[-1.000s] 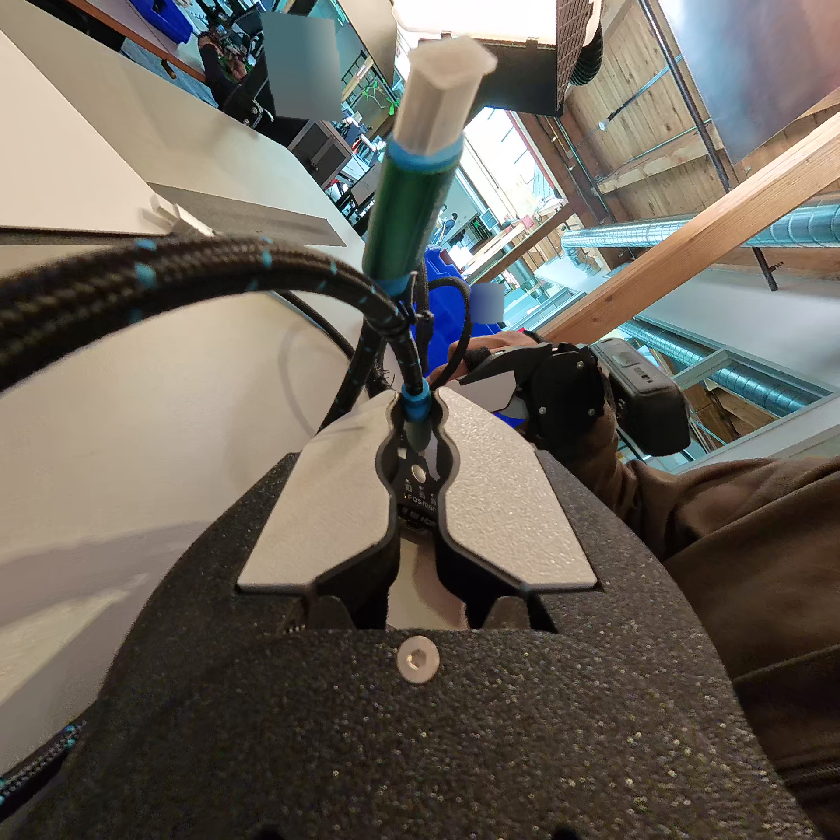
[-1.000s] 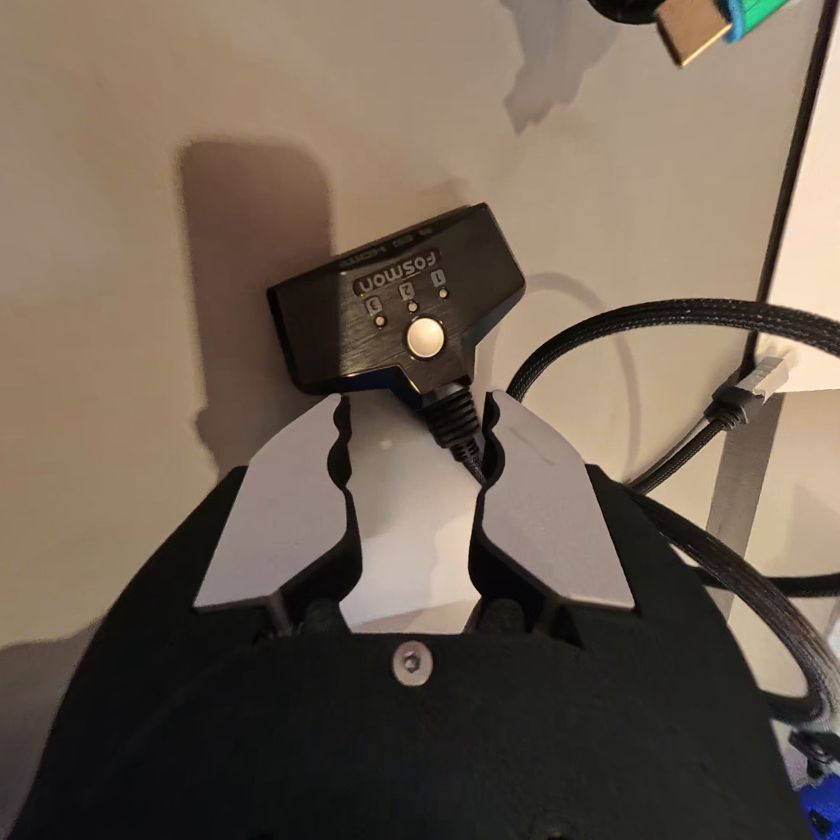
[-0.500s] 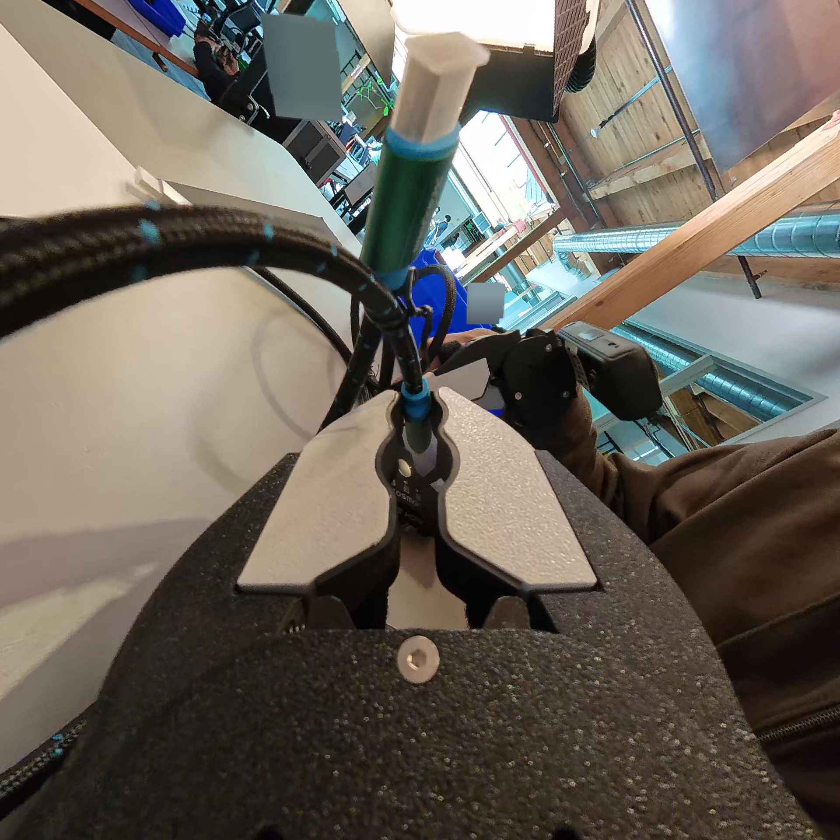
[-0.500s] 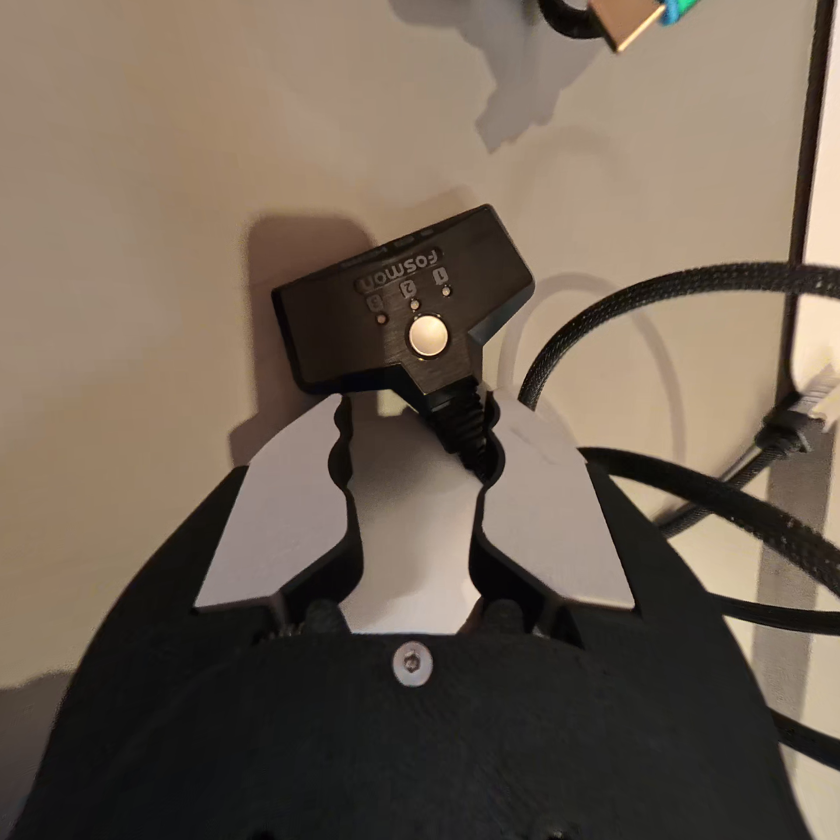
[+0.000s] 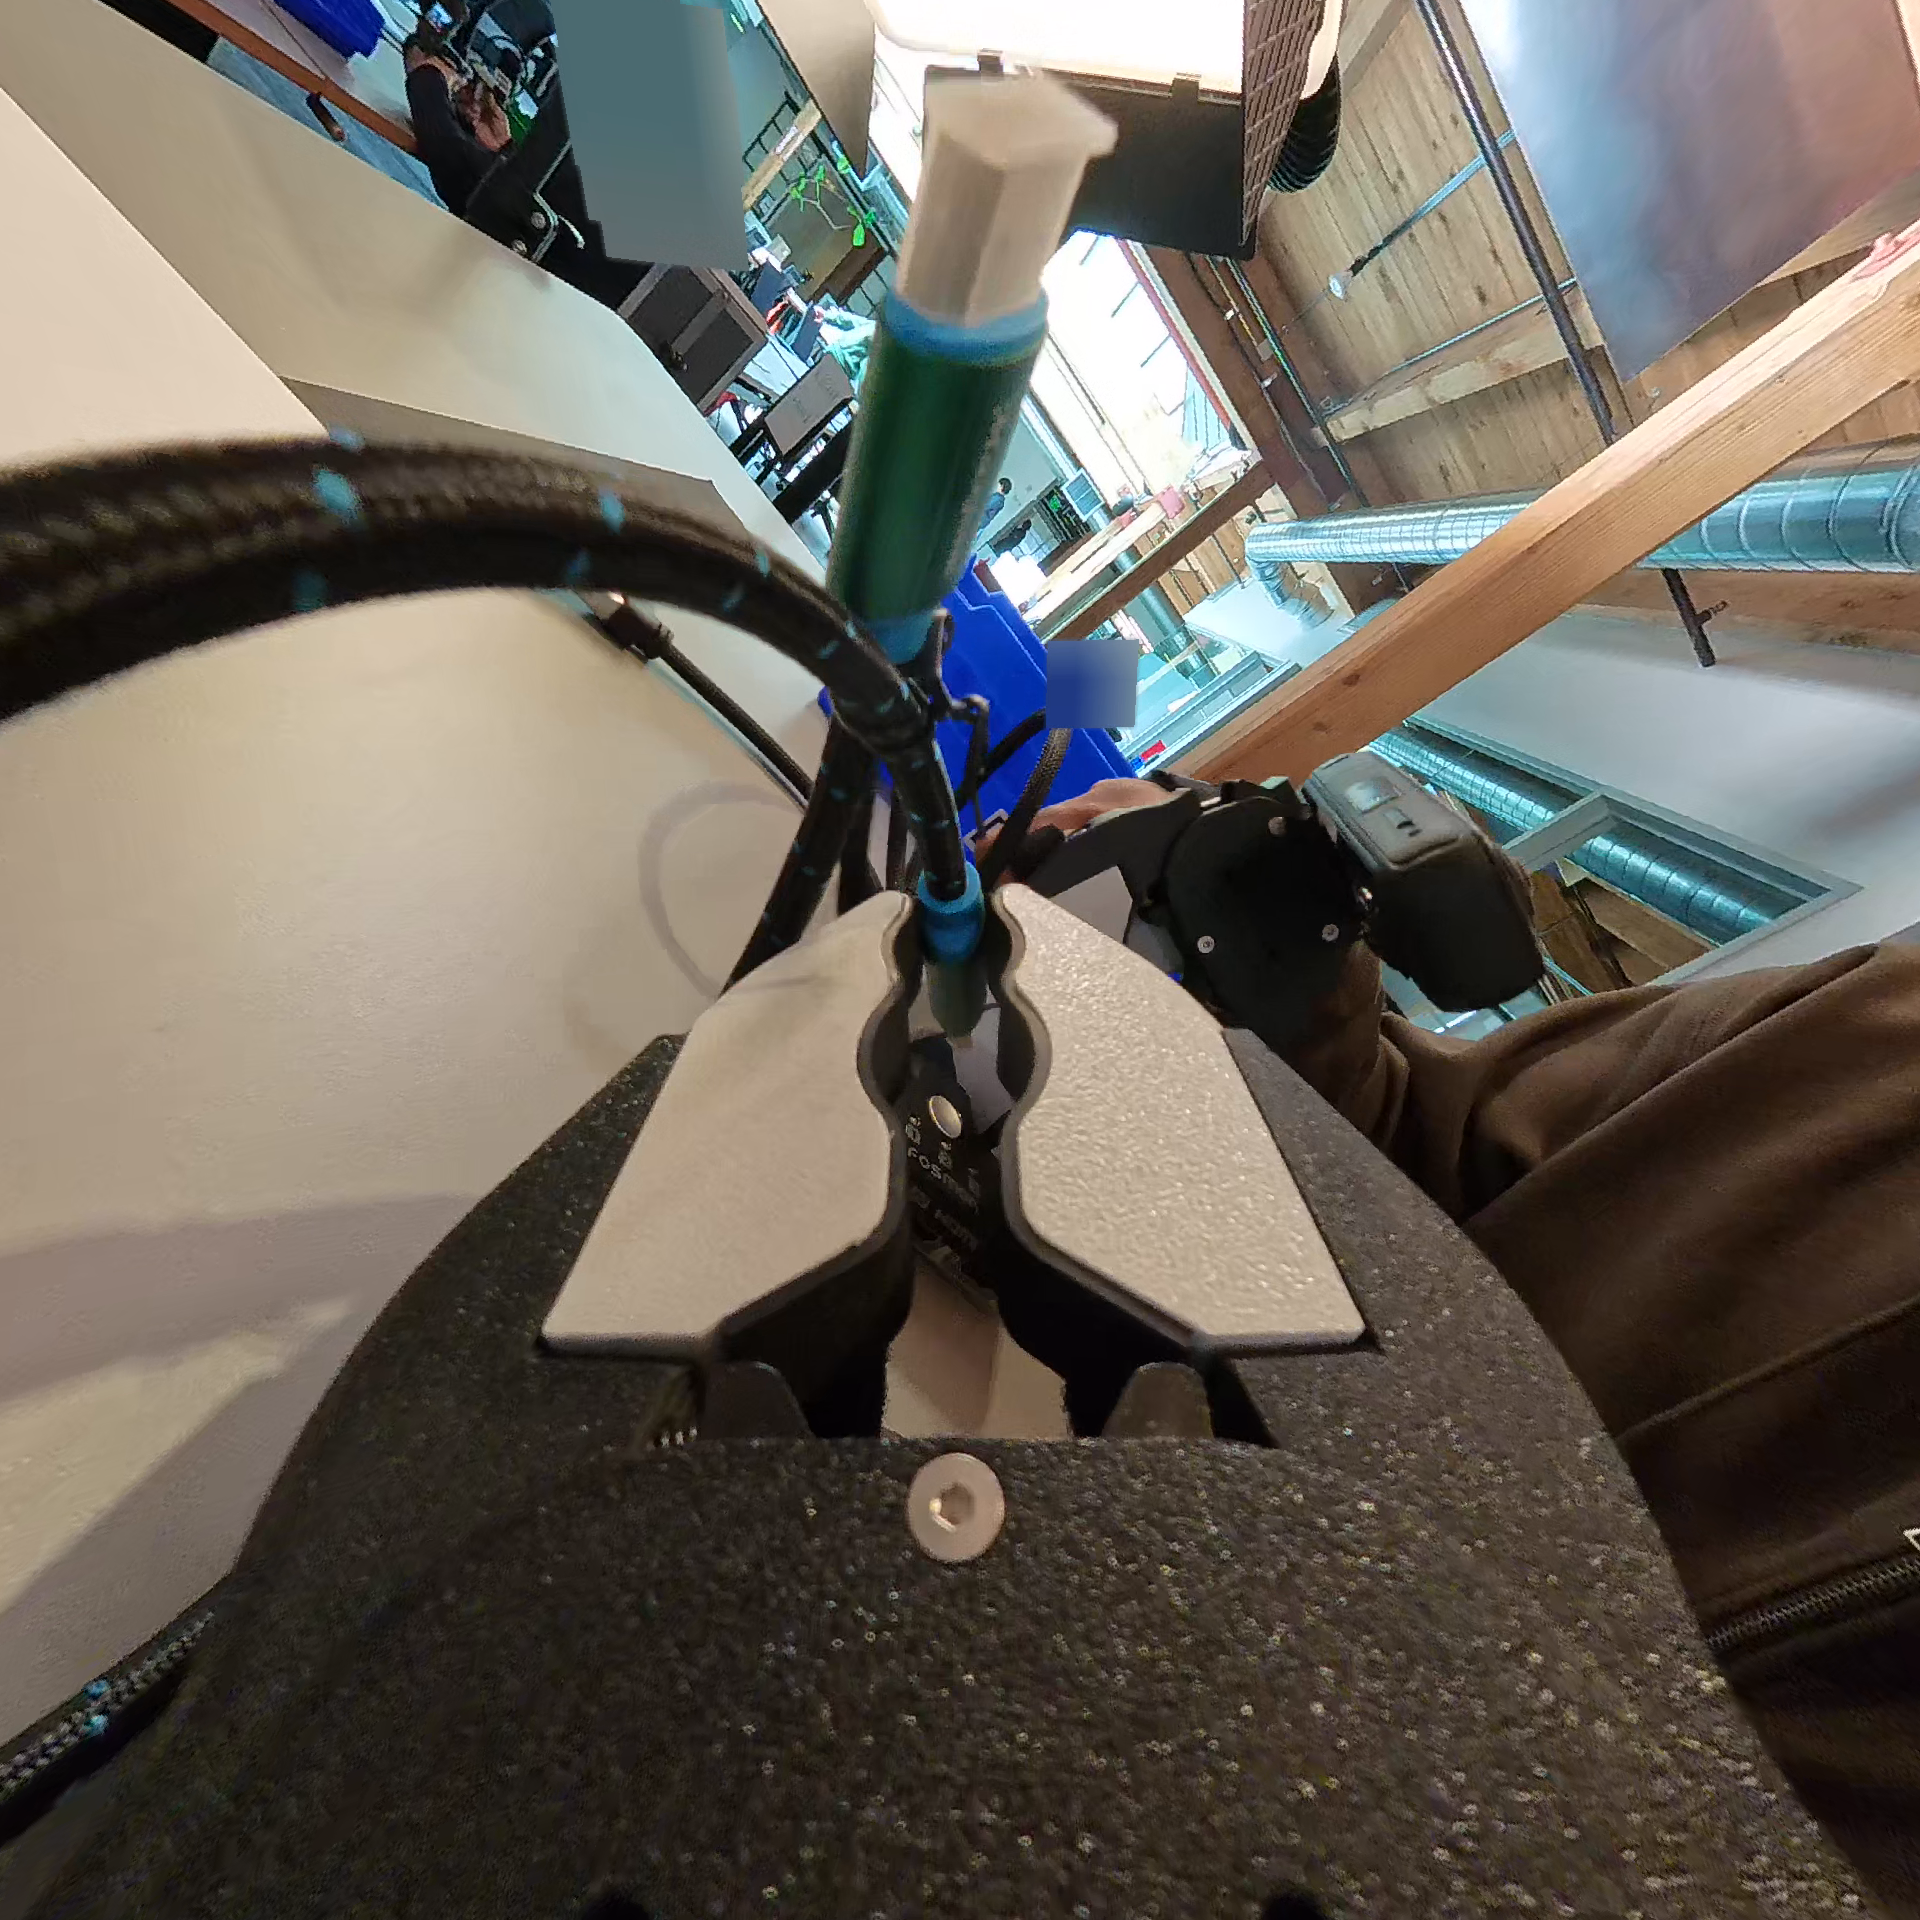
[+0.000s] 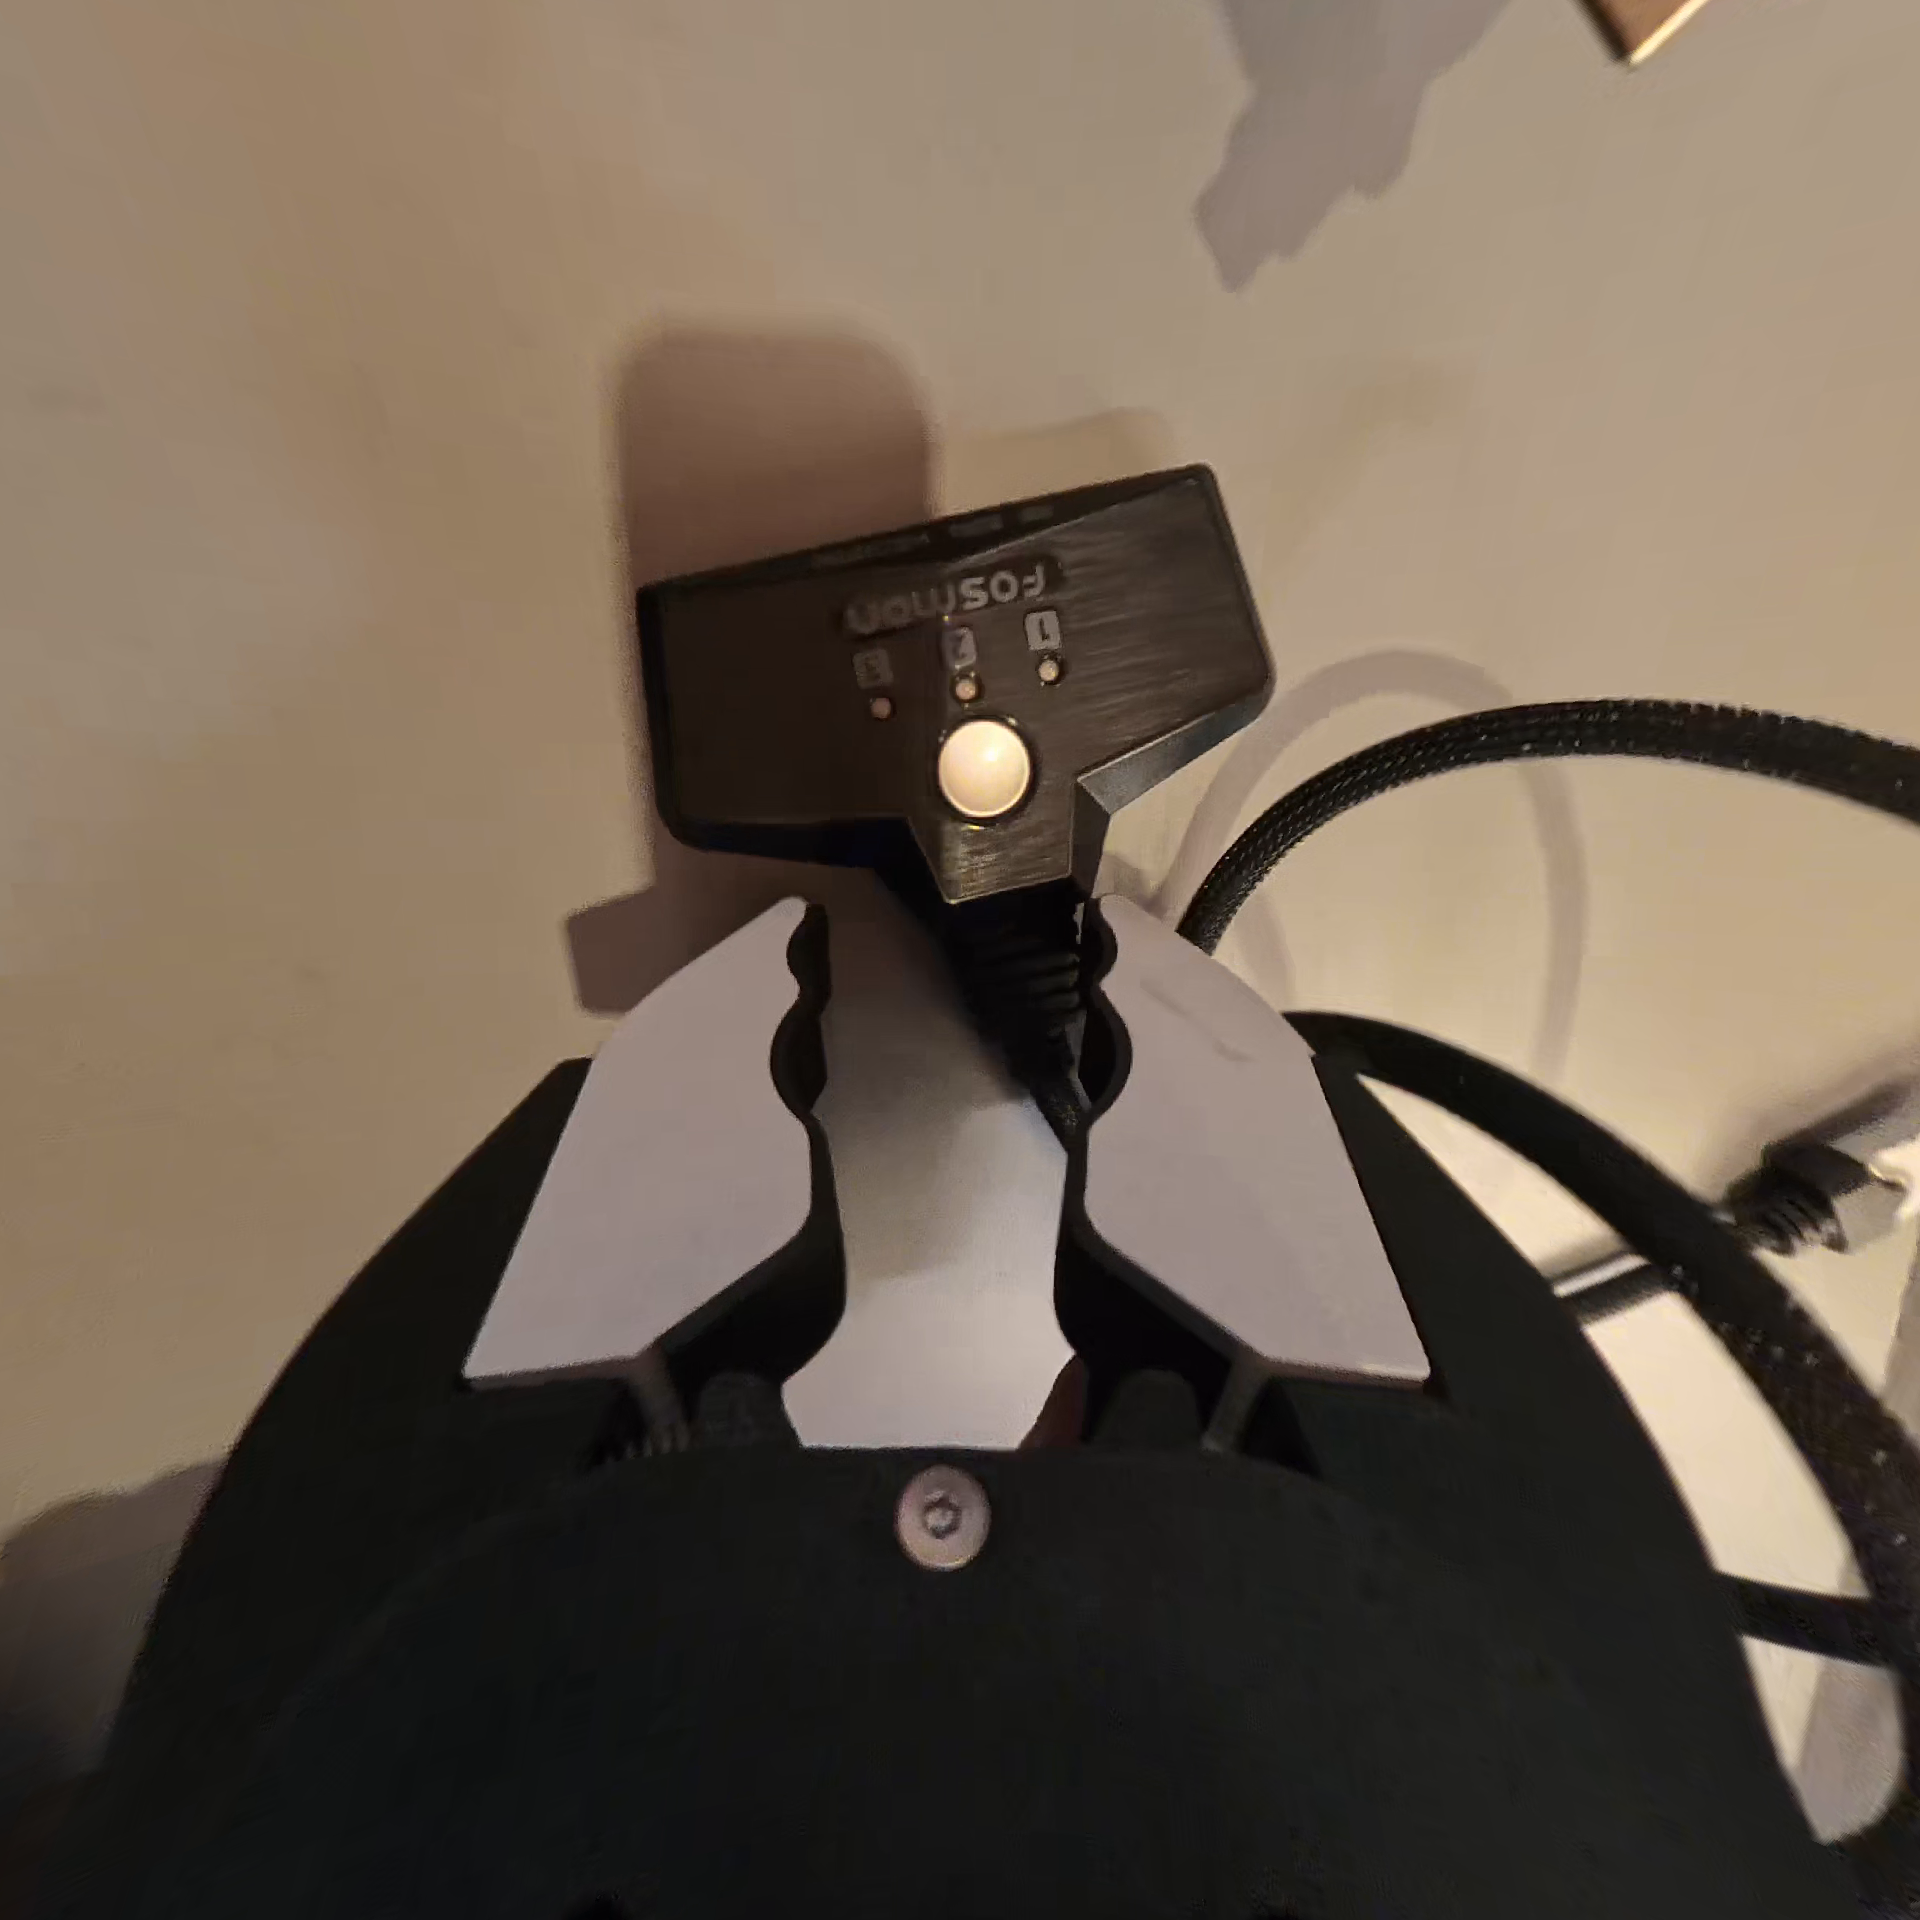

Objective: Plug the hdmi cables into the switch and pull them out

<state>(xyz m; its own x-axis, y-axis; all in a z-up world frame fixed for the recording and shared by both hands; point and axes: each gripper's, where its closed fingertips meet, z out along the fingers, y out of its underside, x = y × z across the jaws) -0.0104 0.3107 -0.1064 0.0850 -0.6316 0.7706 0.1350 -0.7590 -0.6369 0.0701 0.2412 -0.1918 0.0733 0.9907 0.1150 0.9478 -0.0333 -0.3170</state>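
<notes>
Fingers [image 5: 1117,1039] on blue-collared cable plug [image 5: 951,925]

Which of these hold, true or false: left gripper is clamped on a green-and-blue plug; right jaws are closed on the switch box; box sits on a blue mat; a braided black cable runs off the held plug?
1. The left gripper is clamped on a green-and-blue plug: true.
2. The right gripper is closed on the black switch box: false; its jaws stand apart, with the box's cable stub against the right finger only.
3. The box sits on a blue mat: false; it lies on a pale tabletop.
4. A braided black cable runs off the plug: true.
</notes>
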